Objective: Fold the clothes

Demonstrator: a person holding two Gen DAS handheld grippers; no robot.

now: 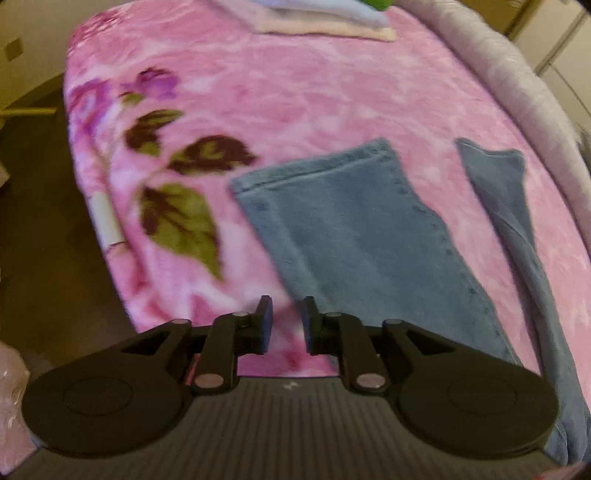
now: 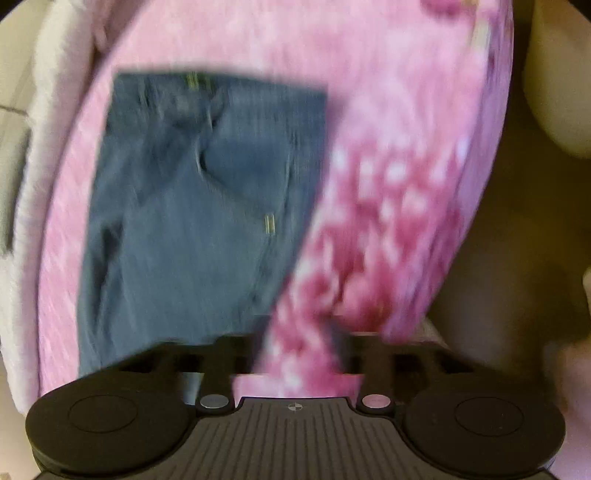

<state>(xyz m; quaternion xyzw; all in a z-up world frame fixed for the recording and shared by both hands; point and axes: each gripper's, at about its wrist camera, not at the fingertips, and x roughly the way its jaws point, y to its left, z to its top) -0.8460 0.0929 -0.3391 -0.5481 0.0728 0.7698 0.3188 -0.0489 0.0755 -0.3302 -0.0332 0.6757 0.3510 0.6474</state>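
jeans (image 1: 354, 229): blue denim, spread flat on the bed; legs apart in the left wrist view, waist and pocket in the right wrist view
left gripper (image 1: 286, 326): jaws a little apart, nothing between them, above the blanket beside one leg
right gripper (image 2: 295, 343): blurred, jaws wide apart, nothing held
blanket (image 1: 295, 96): pink, floral, covering the bed
folded stack (image 1: 325, 18): pale cloths at the far end
floor (image 1: 40, 240): dark, beside the bed

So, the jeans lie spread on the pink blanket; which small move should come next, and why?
Probably bring the left tongs to the near leg's hem and grip it. The jeans lie flat and unfolded, legs apart, and both tongs are empty above the blanket.
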